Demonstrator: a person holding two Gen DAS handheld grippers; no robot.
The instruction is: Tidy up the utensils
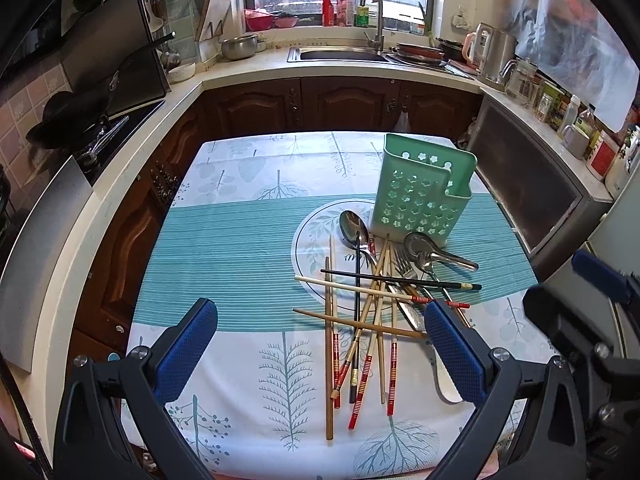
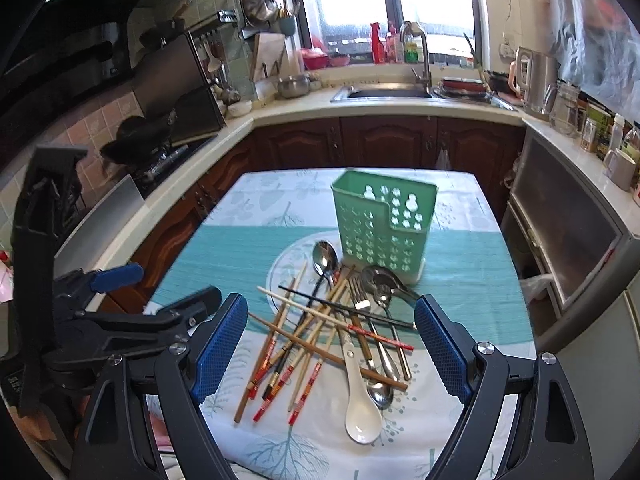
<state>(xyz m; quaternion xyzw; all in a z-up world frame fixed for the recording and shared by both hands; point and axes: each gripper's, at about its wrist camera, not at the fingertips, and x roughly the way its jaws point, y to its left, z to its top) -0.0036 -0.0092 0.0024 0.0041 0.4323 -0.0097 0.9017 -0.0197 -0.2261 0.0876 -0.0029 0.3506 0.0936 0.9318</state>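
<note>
Both grippers, the left gripper [image 1: 320,344] and the right gripper [image 2: 328,348], hang wide and empty above the crossed pile of chopsticks [image 2: 296,340] and spoons just in front of the green holder [image 2: 380,224], where overlapping pieces risk dragging neighbours off the table [image 2: 460,256] when one is lifted.
</note>
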